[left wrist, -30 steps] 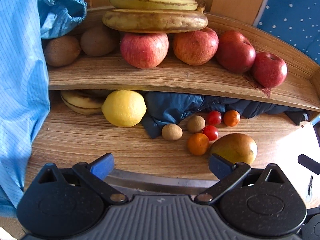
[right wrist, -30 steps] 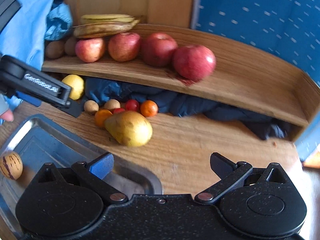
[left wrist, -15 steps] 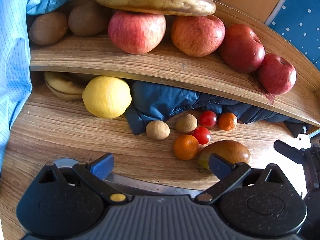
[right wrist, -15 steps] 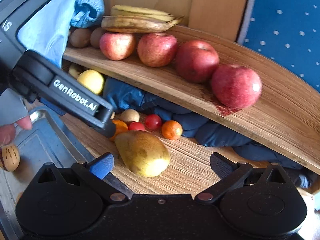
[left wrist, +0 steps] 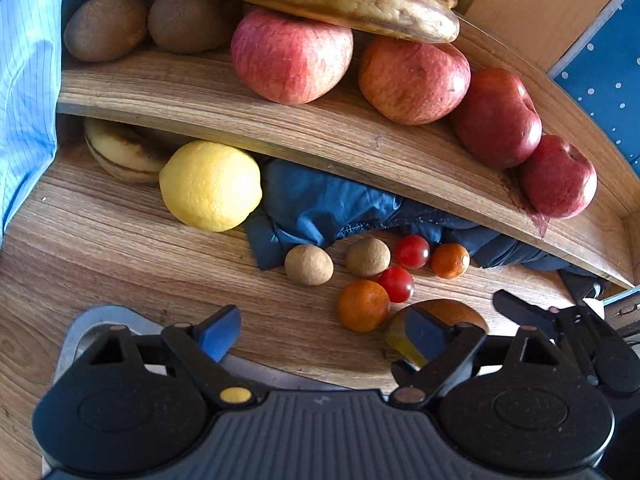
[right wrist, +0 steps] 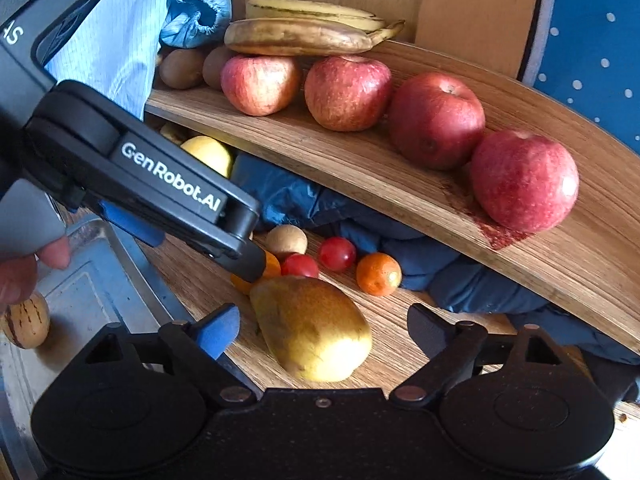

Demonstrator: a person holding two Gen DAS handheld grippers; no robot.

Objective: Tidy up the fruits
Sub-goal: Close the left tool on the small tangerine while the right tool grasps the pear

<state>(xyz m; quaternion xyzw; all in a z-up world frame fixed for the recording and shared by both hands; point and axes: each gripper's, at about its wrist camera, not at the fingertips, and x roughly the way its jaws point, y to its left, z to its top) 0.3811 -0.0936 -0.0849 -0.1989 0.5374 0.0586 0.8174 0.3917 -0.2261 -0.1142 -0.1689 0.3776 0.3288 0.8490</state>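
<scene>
Pear: yellow-green, smooth, oblong, lying on grained wood tabletop. Right gripper straddles it, jaws spread, not touching. Left gripper, jaws also spread and empty, just left of the pear. Behind the pear: two glossy tomatoes, a dimpled orange. Left of the pear: metal tray.

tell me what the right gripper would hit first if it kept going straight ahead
Most likely the yellow-green pear lying on the wooden tabletop. It sits just ahead of the open right gripper, between its fingers. Depth is hard to judge through the fisheye.
</scene>
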